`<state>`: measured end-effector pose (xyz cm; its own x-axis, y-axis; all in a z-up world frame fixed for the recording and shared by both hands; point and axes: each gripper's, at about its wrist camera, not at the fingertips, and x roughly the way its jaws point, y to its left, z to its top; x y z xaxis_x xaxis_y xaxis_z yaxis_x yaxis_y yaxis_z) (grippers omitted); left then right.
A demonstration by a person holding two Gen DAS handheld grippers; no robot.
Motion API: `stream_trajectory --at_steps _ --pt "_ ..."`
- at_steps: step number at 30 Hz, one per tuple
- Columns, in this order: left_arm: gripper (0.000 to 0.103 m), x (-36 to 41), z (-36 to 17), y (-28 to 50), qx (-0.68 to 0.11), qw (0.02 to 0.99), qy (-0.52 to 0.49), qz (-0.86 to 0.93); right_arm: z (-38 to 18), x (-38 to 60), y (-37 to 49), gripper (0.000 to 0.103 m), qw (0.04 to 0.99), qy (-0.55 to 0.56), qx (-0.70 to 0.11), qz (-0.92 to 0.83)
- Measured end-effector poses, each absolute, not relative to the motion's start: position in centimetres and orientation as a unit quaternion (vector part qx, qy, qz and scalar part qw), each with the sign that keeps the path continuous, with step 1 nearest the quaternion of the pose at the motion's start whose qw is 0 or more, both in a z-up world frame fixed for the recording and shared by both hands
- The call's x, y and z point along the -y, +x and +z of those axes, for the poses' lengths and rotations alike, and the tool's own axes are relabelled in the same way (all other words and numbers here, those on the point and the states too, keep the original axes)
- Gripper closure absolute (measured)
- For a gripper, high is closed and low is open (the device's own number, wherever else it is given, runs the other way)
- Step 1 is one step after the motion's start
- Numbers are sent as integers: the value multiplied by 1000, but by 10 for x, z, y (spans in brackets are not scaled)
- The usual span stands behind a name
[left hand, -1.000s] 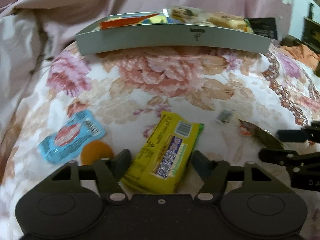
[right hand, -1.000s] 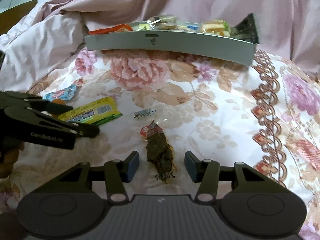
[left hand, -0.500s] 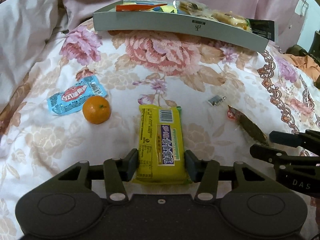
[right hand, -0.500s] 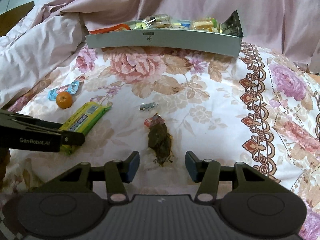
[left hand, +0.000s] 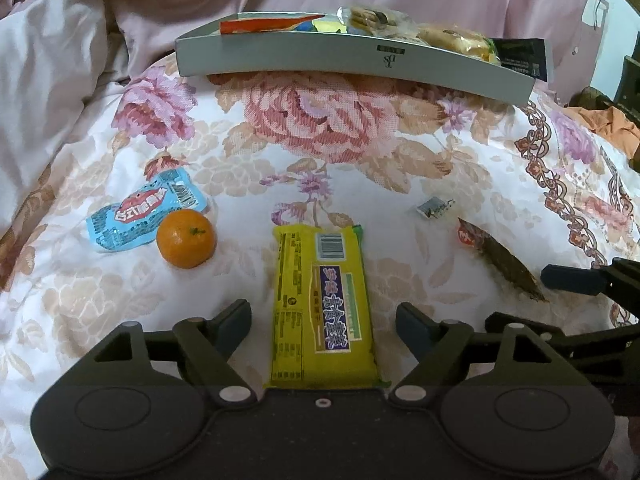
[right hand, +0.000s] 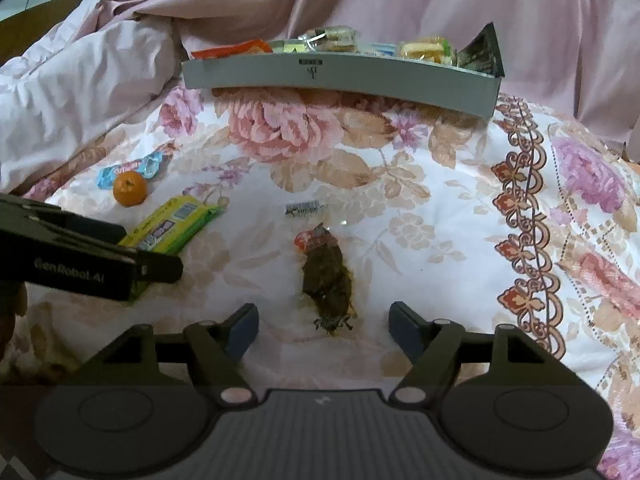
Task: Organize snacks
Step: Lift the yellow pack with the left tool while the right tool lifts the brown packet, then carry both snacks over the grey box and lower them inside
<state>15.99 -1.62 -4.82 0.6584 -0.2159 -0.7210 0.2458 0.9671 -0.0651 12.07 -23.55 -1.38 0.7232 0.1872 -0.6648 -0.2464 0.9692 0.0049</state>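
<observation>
A yellow snack pack [left hand: 324, 304] lies on the floral bedspread between the fingers of my open left gripper [left hand: 323, 320], with gaps on both sides; it also shows in the right wrist view [right hand: 168, 228]. A dark brown snack with a red end [right hand: 326, 276] lies just ahead of my open right gripper [right hand: 323, 322]; it also shows in the left wrist view [left hand: 500, 258]. A grey tray [left hand: 360, 60] holding several snacks sits at the back; it also shows in the right wrist view [right hand: 340, 76].
A mandarin [left hand: 186, 238] and a blue packet [left hand: 138, 210] lie to the left. A small silver wrapper [left hand: 434, 208] lies mid-bed. Pink bedding is bunched up behind and left of the tray. My left gripper's side [right hand: 80, 264] shows in the right wrist view.
My left gripper was closed against the yellow pack half a second ago and has opened wide around it. My right gripper stays open, now slightly closer to the brown snack.
</observation>
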Motion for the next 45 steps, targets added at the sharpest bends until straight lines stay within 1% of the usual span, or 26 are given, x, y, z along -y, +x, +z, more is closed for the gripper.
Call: stream_trajectory --at_steps 3,5,6,7,8,9,10,11,19,26,28,29,32,40,45 --pt "22 18 -50 160 -391 911 24 -128 -16 234 121 22 928 -42 -351 116" --pt "29 20 -50 160 -389 912 29 -128 -17 233 120 22 930 -43 -347 115" --pt "31 21 -50 160 -389 912 32 -130 -17 233 120 26 930 -42 -345 116" --pt "36 21 -50 160 -389 911 33 -131 -17 233 119 30 931 -40 -342 119" --pt "42 22 -50 159 -388 911 33 -133 -17 233 119 37 932 -38 -340 119" --pt "44 23 -49 159 -388 911 33 -133 -16 233 119 46 933 -38 -338 118" --pt "49 24 -49 158 -389 911 32 -134 -16 233 119 50 934 -37 -336 118" --pt "52 23 -49 158 -389 910 30 -137 -16 233 119 50 934 -36 -334 117" --pt "52 25 -49 156 -385 912 32 -135 -18 229 119 51 938 -44 -324 115" --pt "52 24 -48 157 -386 912 25 -135 -17 231 127 46 938 -34 -321 126" --pt "53 24 -48 157 -385 913 24 -135 -18 231 129 48 937 -33 -324 128" --pt "53 23 -48 157 -385 913 22 -135 -18 230 129 51 937 -34 -323 128" --pt "53 23 -46 156 -383 914 14 -133 -17 225 126 54 940 -50 -314 126" --pt "53 23 -34 150 -353 926 -2 -130 -11 202 107 54 950 -169 -241 106" --pt "53 20 -19 149 -320 940 -20 -119 -1 201 100 54 959 -195 -188 87"
